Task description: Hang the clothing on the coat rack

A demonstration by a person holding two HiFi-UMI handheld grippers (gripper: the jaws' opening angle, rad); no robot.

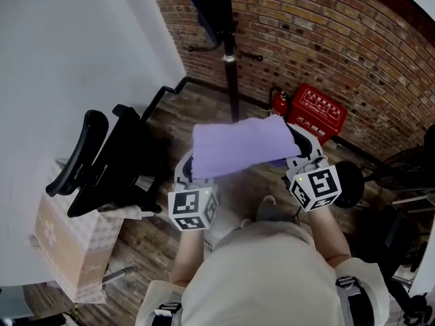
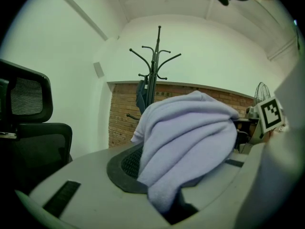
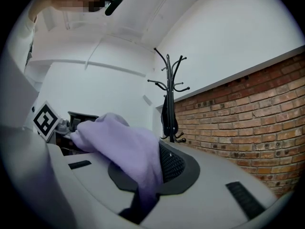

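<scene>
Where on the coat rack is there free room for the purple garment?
On the coat rack, the upper hooks are bare; a dark garment crowds one side. Bare wooden floor lies between office chair and red box.

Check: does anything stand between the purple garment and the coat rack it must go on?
Nothing visible does. The purple garment faces the coat rack across wooden floor. The office chair stands off to the left, the red box to the right. A dark garment already hangs on the rack.

Left claw (image 1: pixel 185 172), right claw (image 1: pixel 302 151) held side by side ahead of torso, each pair of jaws clamped on lavender garment (image 1: pixel 238 145); bare forearms (image 1: pixel 331 240) extended forward.
</scene>
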